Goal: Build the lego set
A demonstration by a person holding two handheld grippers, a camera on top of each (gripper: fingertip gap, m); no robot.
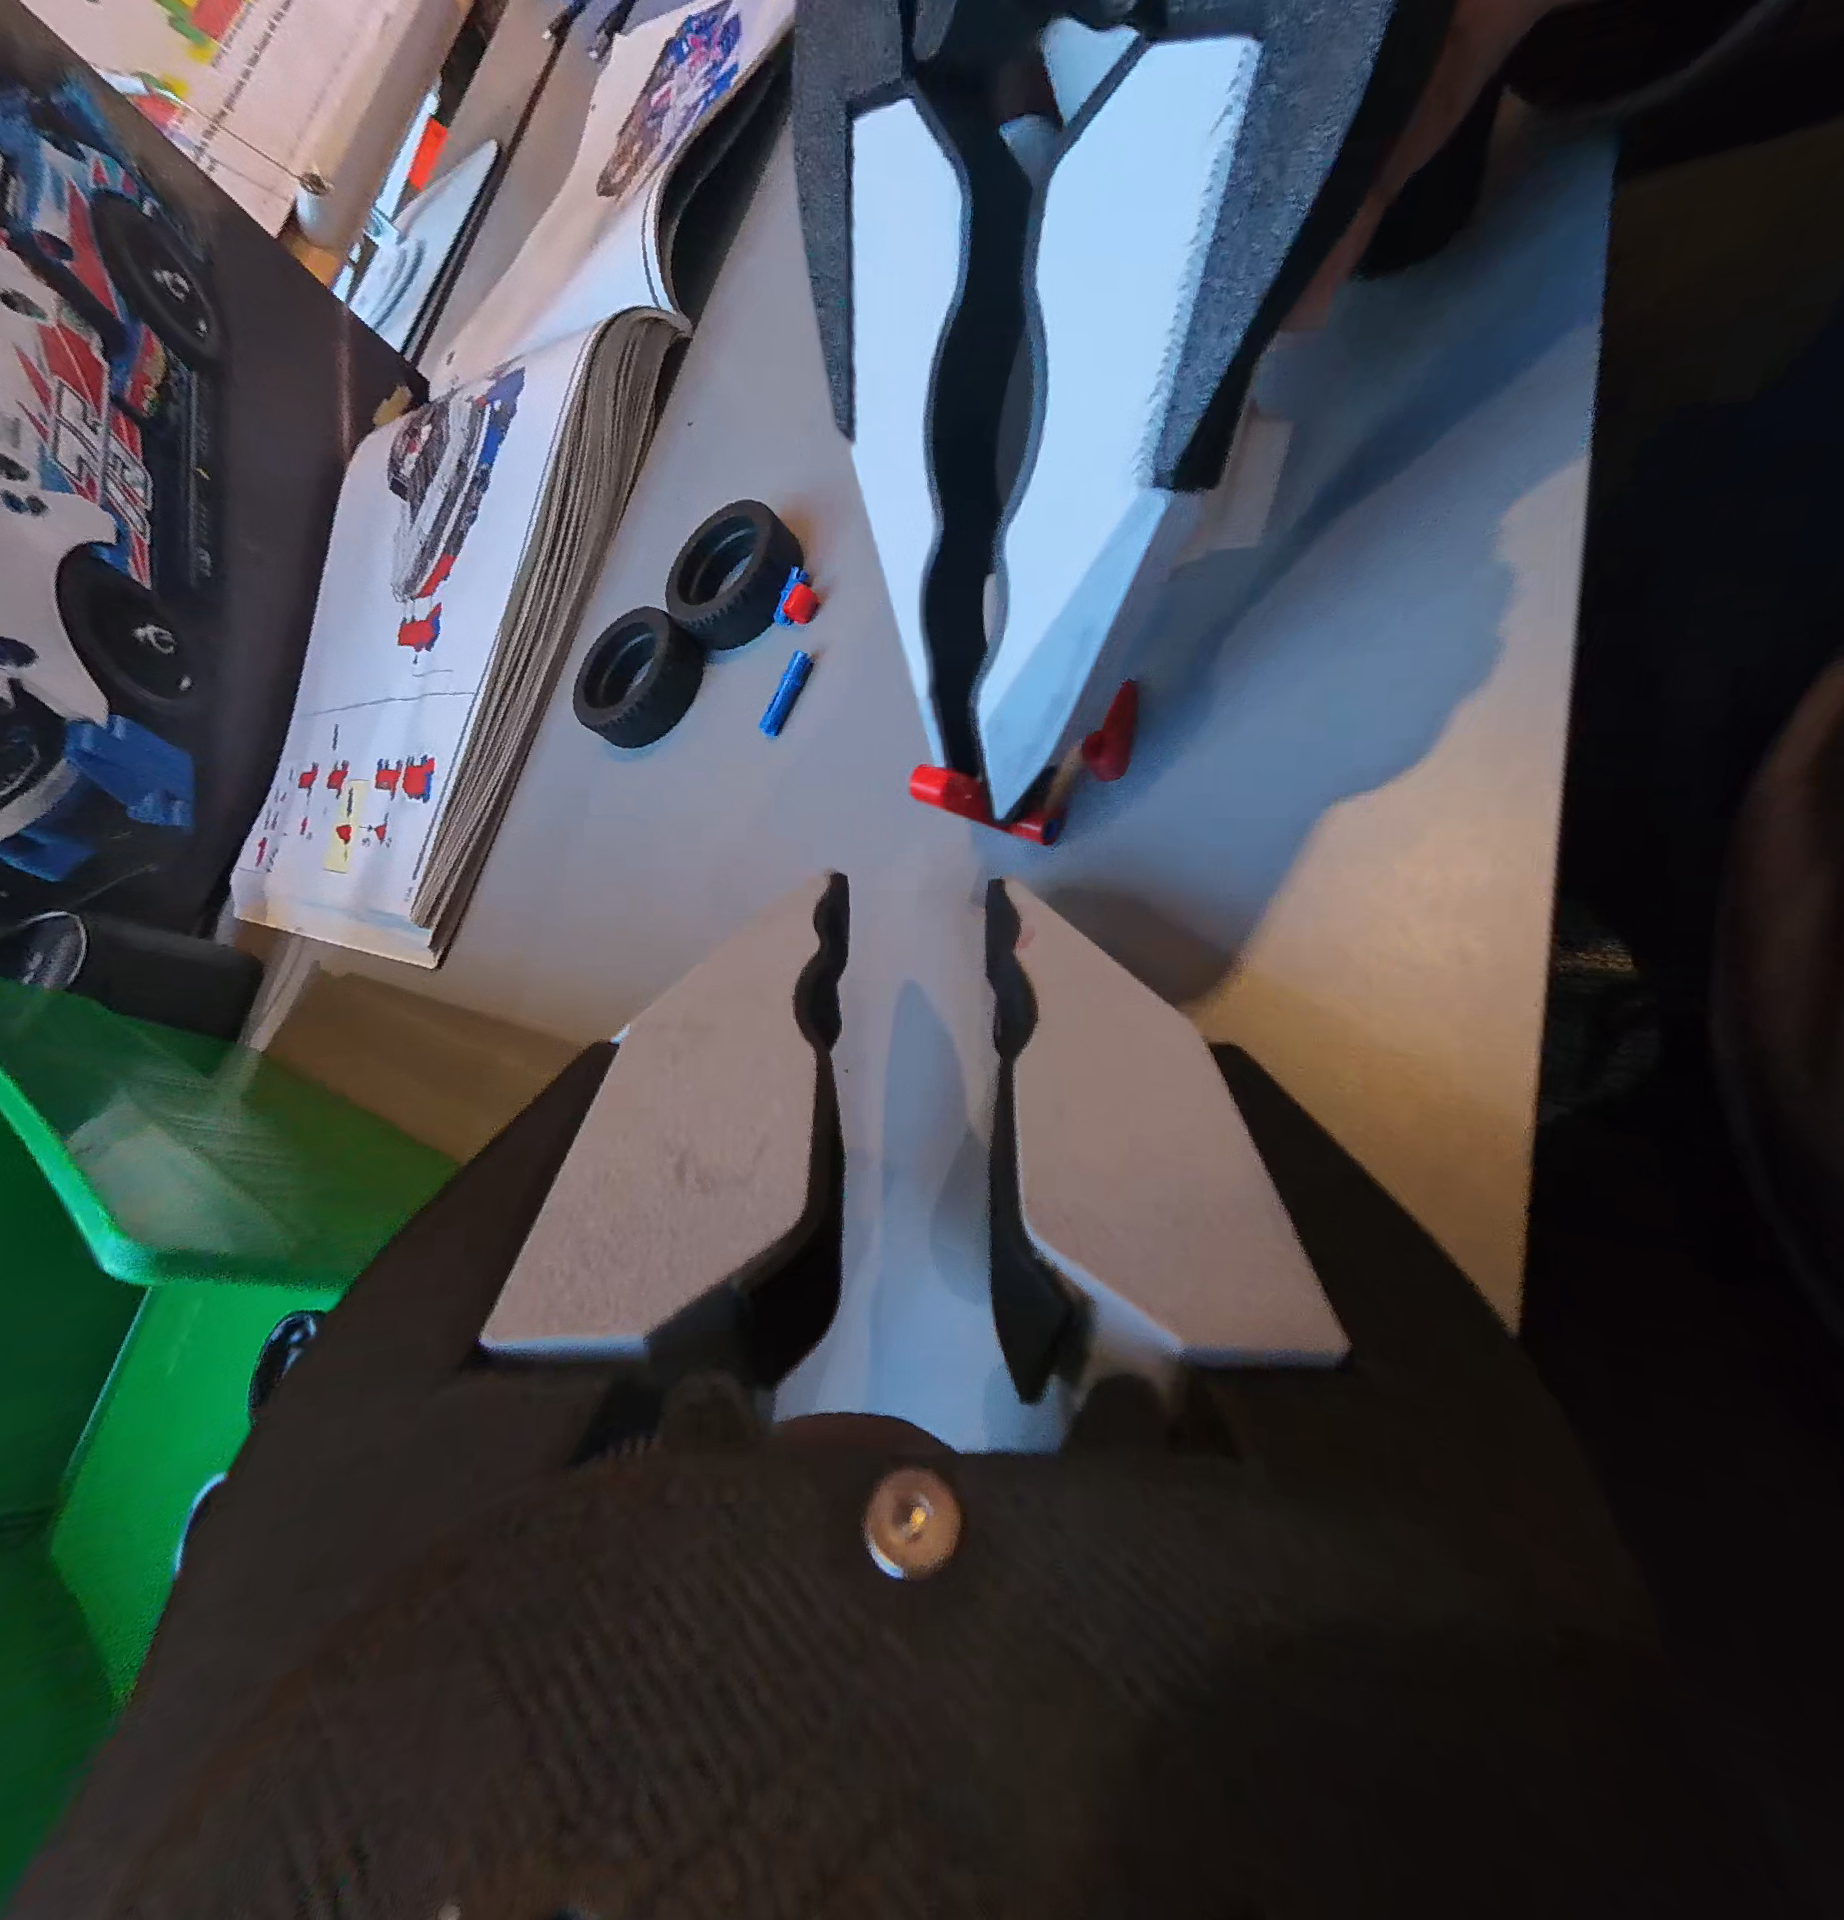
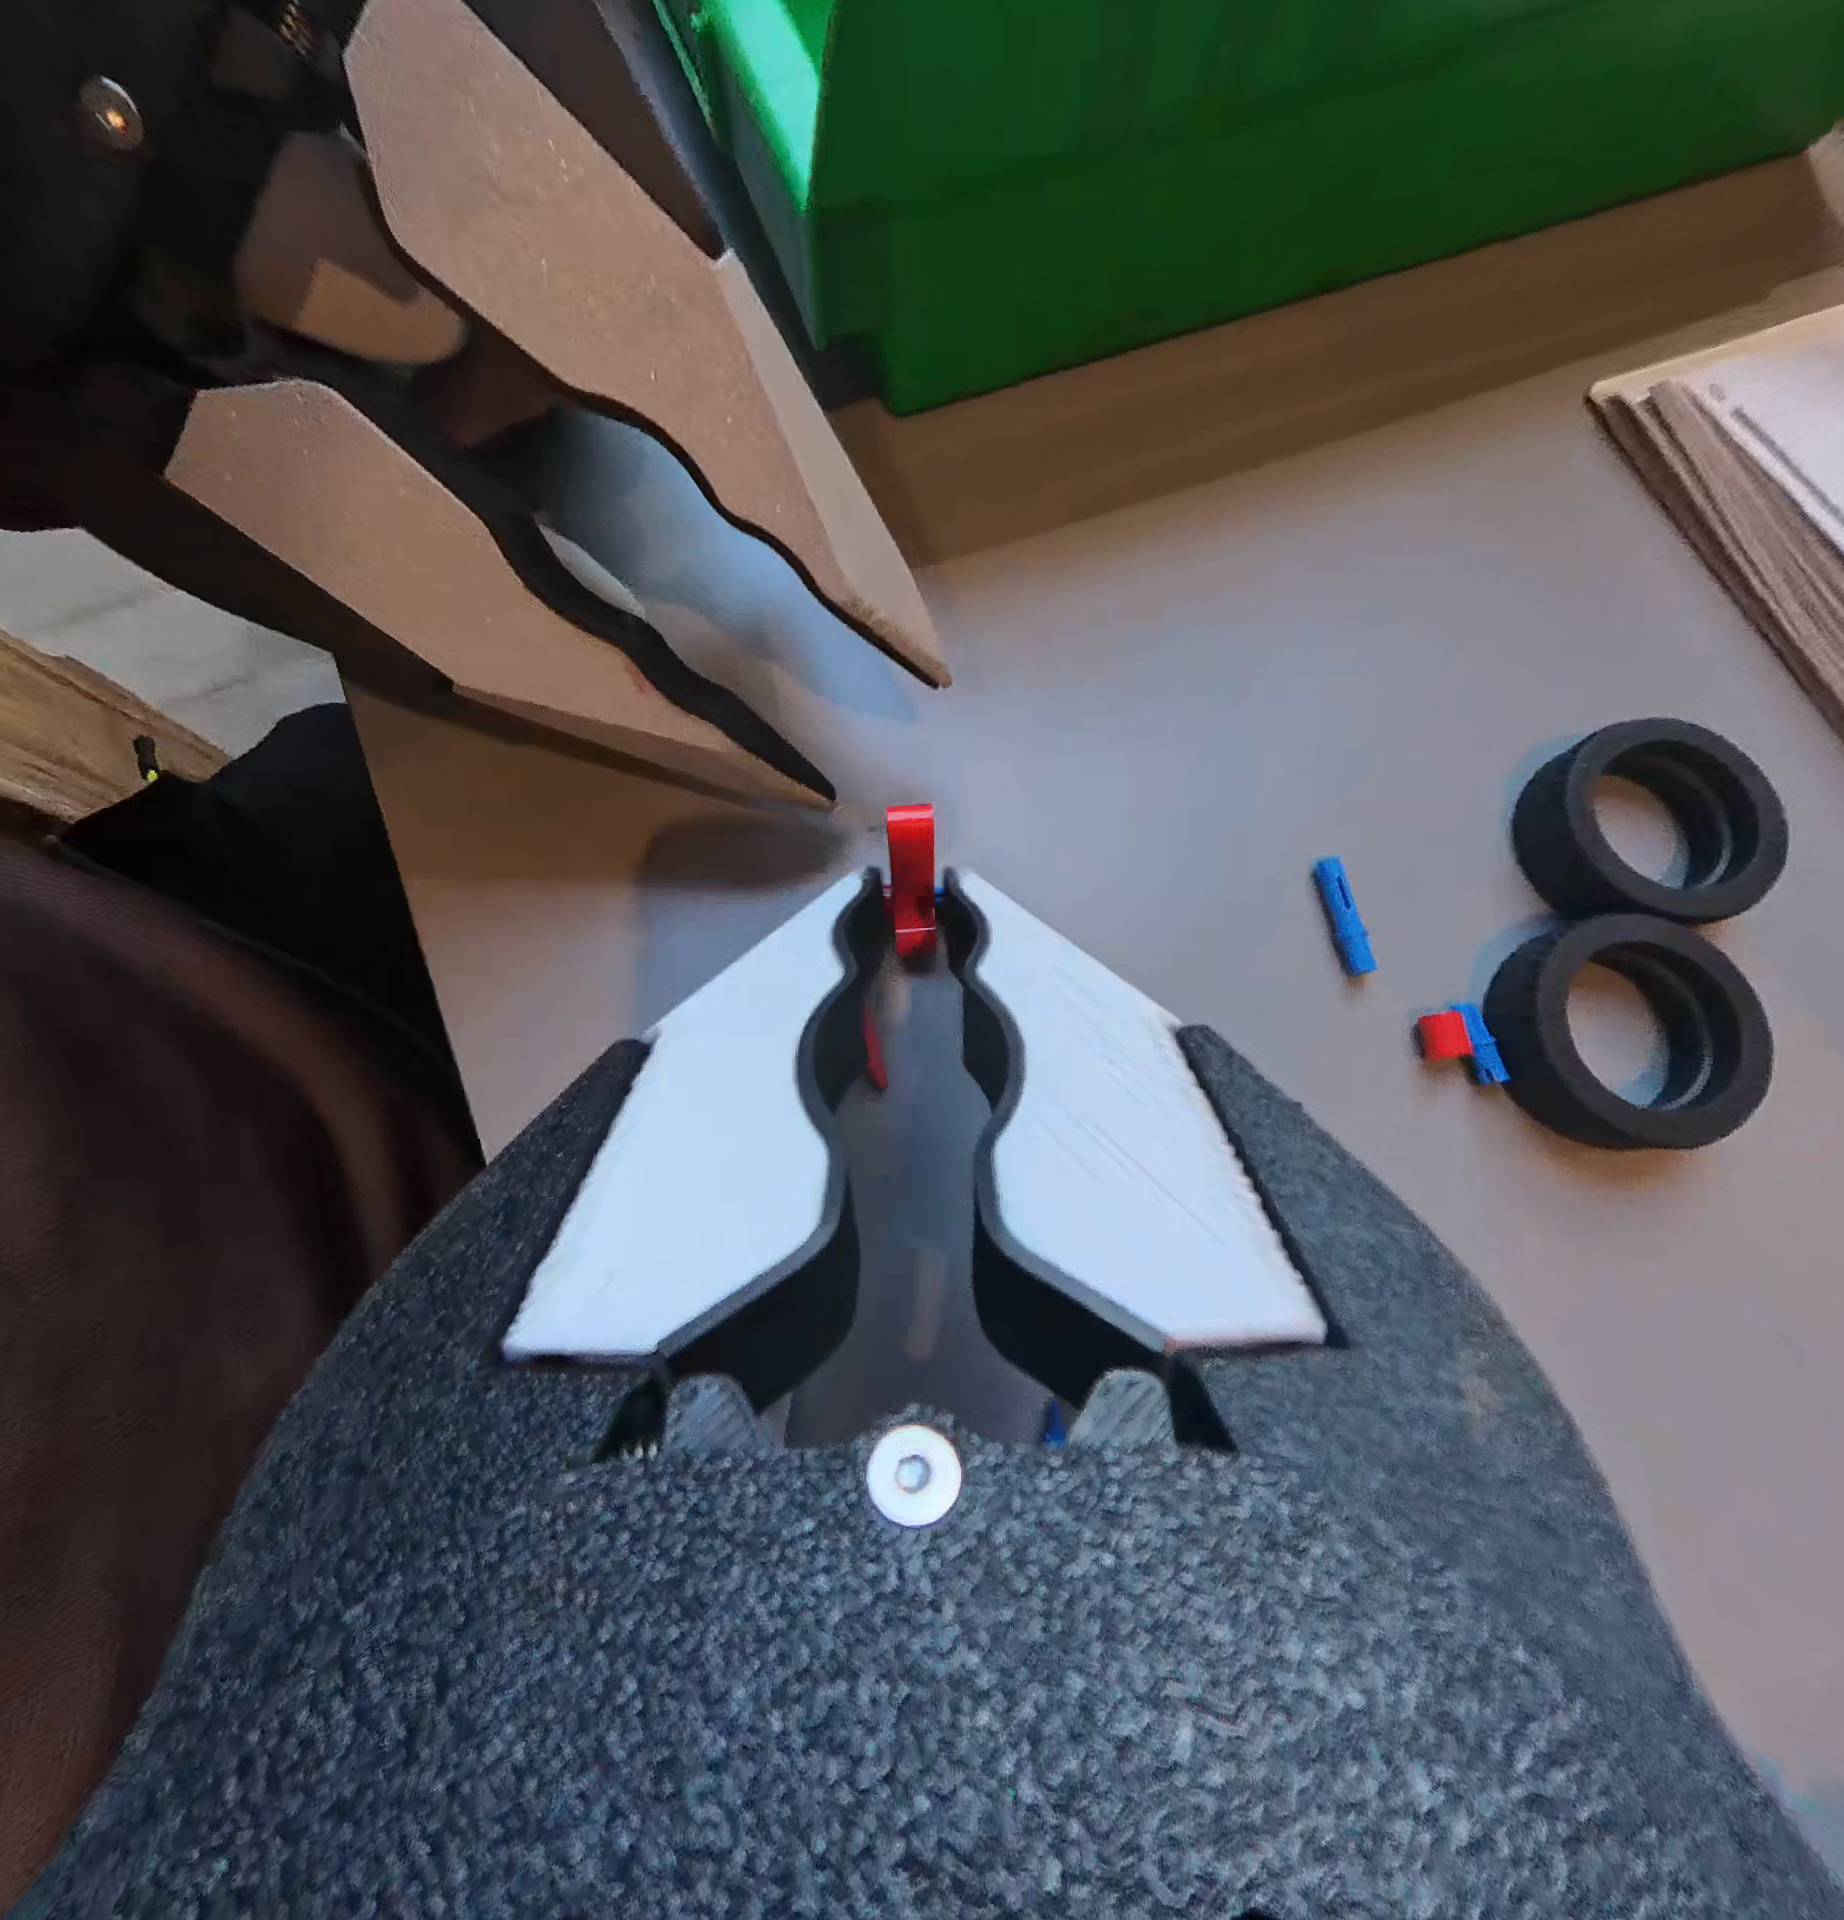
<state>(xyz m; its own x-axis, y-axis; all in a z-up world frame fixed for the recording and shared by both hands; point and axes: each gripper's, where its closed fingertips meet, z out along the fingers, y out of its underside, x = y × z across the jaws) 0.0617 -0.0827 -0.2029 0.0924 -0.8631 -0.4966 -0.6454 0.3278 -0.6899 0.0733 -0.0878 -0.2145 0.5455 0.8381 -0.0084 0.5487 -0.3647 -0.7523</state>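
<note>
My right gripper (image 2: 910,881) is shut on a small red Lego piece (image 2: 911,844) that sticks out past its fingertips, just above the grey table. In the left wrist view the right gripper (image 1: 985,798) comes down from the top, and the red assembly (image 1: 944,787) with a small blue end (image 1: 1048,829) shows at its tips. My left gripper (image 1: 916,888) is open and empty, tips just short of that assembly. It also shows at the upper left of the right wrist view (image 2: 887,738). Two black tyres (image 1: 736,571) (image 1: 637,675), a blue pin (image 1: 788,694) and a red-and-blue piece (image 1: 796,600) lie on the table.
An open instruction booklet (image 1: 430,675) lies to the left of the tyres, with the set's box (image 1: 66,468) beyond it. A green bin (image 1: 118,1351) (image 2: 1313,156) stands at the table's edge by my left gripper. The tyres (image 2: 1650,821) (image 2: 1624,1029) and the blue pin (image 2: 1344,914) sit to the right of my right gripper. My left and right fingertips are right by each other. It is some 8 cm from my right tips to the blue pin (image 1: 788,694). My right wrist view (image 2: 1340,923) looks at it from another angle.
</note>
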